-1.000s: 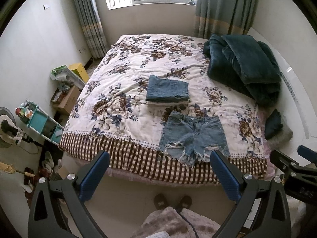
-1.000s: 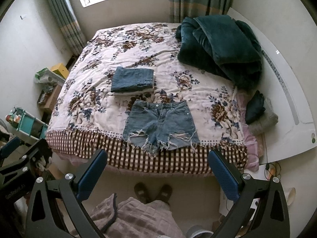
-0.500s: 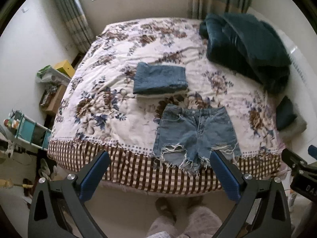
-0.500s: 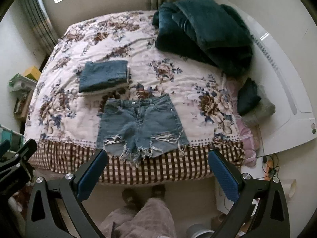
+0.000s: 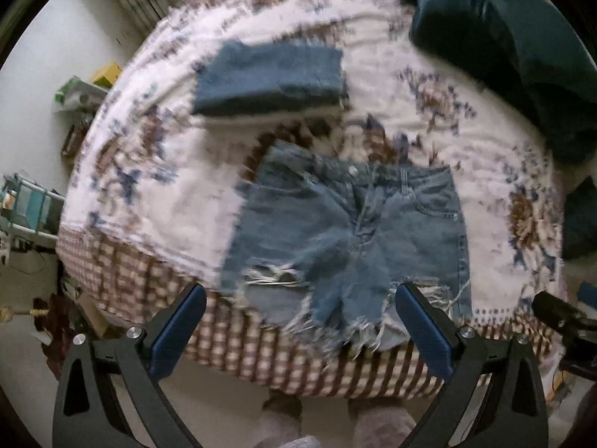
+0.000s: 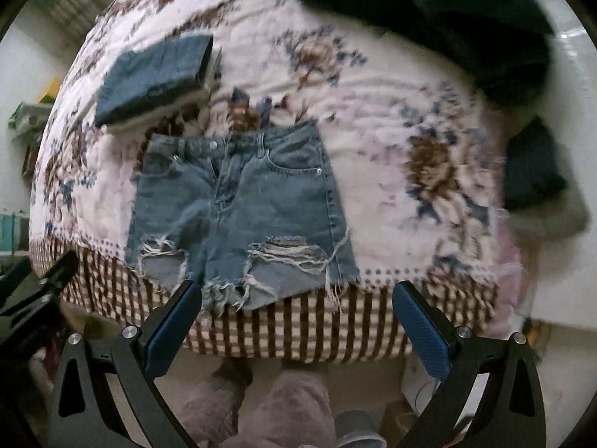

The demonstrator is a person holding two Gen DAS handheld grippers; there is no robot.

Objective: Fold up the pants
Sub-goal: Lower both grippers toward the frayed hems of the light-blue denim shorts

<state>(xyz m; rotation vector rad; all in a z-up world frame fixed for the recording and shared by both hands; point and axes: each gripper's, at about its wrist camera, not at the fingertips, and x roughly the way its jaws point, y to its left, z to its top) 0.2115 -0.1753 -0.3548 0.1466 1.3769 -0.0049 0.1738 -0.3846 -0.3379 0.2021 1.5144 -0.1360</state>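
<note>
Denim shorts (image 5: pixel 347 231) lie flat at the near edge of the bed (image 5: pixel 156 186), frayed hems toward both grippers. Left gripper (image 5: pixel 300 323) and right gripper (image 6: pixel 296 319) hover spread wide, holding nothing. Folded jeans (image 5: pixel 268 78) sit just beyond.

1. Shorts (image 5: pixel 347 224): faded blue denim, matt, with frayed, torn hems of loose white thread and a small metal button at the waist.
2. Folded jeans (image 5: pixel 268 78): darker denim, matt, smooth.
3. Bedspread (image 5: pixel 391 86): soft quilted cloth, floral print, with a checked cloth border.
4. Blanket (image 5: pixel 522 48): thick, plush dark-green cloth.
5. Left gripper (image 5: pixel 300 326) and right gripper (image 6: pixel 296 323): matt black plastic arms, textured blue pads (image 5: pixel 179 330), shiny metal screws.
</note>
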